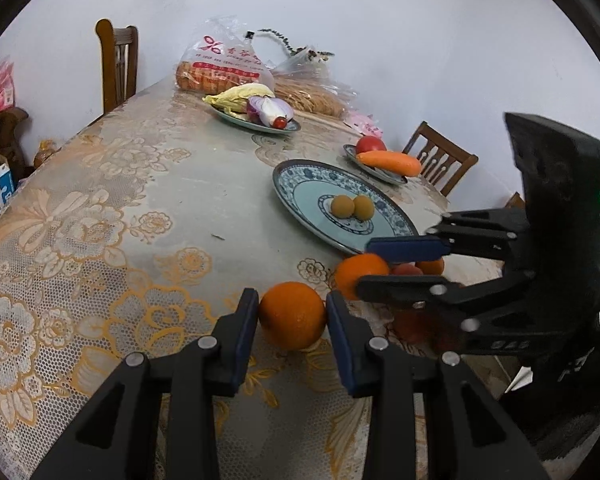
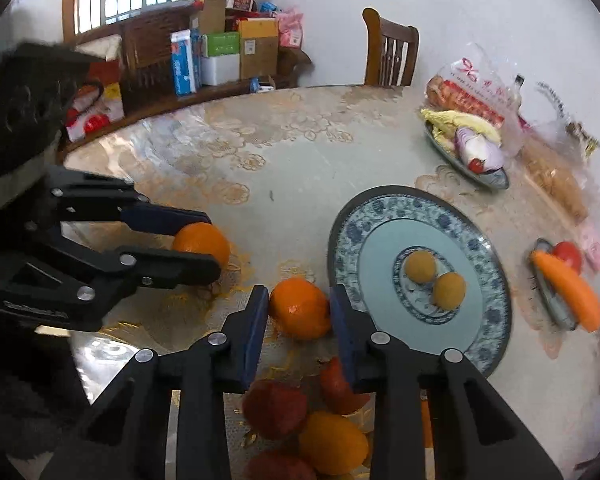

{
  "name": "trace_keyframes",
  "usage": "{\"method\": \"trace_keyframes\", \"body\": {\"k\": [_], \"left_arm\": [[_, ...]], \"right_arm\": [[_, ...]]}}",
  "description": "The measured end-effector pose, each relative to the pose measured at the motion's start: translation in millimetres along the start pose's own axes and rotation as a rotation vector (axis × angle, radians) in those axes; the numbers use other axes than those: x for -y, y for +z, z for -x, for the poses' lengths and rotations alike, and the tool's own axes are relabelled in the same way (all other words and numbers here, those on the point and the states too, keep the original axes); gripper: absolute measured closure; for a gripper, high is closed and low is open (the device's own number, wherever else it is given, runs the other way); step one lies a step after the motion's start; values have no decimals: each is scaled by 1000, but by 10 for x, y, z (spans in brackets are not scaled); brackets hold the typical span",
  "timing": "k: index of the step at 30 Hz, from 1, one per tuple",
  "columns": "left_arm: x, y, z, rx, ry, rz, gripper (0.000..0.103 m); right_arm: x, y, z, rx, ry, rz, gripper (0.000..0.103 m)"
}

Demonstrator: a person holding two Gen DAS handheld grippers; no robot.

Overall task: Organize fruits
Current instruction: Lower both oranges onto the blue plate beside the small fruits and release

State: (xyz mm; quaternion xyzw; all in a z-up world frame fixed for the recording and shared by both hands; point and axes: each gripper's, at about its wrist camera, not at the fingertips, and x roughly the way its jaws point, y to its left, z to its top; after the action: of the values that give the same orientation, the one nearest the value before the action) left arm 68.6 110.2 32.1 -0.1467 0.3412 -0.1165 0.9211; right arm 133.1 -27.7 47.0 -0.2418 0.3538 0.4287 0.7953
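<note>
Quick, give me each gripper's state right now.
Left gripper: closed on an orange on the table.
Right gripper: closed on another orange, also on the table.

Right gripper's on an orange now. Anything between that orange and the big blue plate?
Nothing visible blocks it. The orange between the right gripper fingers sits beside the blue plate rim; two small fruits occupy only its centre.

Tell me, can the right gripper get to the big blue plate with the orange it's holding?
Probably yes. The right gripper has its orange right beside the blue plate rim, and nothing stands between them. Only two small brown fruits sit at the plate's centre, leaving room.
</note>
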Motion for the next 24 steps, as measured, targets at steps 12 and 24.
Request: {"method": "trace_keyframes", "body": {"k": [12,24], "left_arm": [[395,781,-274,17,34,-129,67],[220,1254,-1230,-154,-87,-65,67]], "right_arm": [[940,-173,505,157,-23,-269,71],[1486,-110,-94,156,-28,-265,71]]}}
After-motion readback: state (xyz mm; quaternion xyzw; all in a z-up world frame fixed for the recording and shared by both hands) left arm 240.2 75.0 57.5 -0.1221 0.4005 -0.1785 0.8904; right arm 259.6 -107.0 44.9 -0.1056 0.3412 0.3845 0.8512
